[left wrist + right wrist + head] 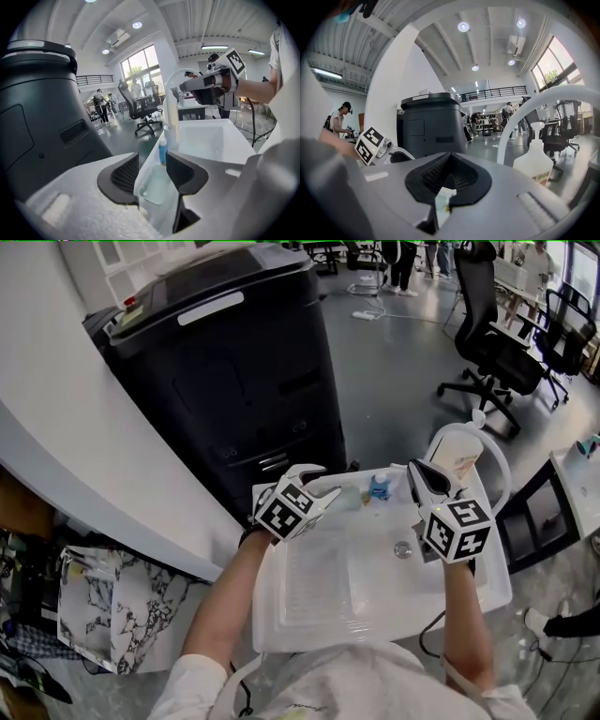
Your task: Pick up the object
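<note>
A white sink [375,601] holds a pale translucent tub [347,498] and a small blue bottle [379,488] on its back ledge. My left gripper [323,486] stands open just left of the tub. In the left gripper view the tub [156,186] lies low between the open left gripper [152,173] pads, and the blue bottle [162,150] stands beyond it. My right gripper [419,472] hovers over the sink's right side with its jaws closed. In the right gripper view that gripper [449,177] is shut on a small pale strip [440,206].
A white arched faucet [497,460] and a white pump bottle [459,460] stand at the sink's back right. A big black machine [225,362] sits right behind the sink. Office chairs [497,343] stand on the grey floor beyond. A marbled bag [103,606] lies at left.
</note>
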Demonstrator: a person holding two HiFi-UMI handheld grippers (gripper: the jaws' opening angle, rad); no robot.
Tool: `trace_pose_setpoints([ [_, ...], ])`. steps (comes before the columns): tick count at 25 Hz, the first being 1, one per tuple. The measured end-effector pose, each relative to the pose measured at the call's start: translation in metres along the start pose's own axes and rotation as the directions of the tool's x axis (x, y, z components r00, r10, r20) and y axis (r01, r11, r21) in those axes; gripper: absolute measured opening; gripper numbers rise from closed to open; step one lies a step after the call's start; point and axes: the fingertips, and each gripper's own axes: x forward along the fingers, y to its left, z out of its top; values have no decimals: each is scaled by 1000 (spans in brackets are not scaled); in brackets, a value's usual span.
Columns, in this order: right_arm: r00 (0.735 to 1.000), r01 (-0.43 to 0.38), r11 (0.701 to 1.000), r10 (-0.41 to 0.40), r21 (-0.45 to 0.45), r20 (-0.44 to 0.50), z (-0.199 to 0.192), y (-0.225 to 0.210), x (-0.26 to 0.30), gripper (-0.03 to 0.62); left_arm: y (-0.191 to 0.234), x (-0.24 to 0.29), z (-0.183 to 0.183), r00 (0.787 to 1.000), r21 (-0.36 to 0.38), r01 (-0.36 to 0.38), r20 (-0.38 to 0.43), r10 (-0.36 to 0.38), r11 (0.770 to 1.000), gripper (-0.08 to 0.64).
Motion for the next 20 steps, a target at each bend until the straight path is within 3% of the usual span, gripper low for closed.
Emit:
trace_pose_setpoints([
  [10, 1000, 20, 1000, -20, 7, -6, -4, -2, -1, 3, -14, 32, -20, 989, 114, 117, -100, -106, 987, 190],
  [20, 999, 34, 999, -34, 8, -7, -6, -2, -1, 3, -31, 58, -55, 950, 200, 233, -255, -179, 952, 190],
])
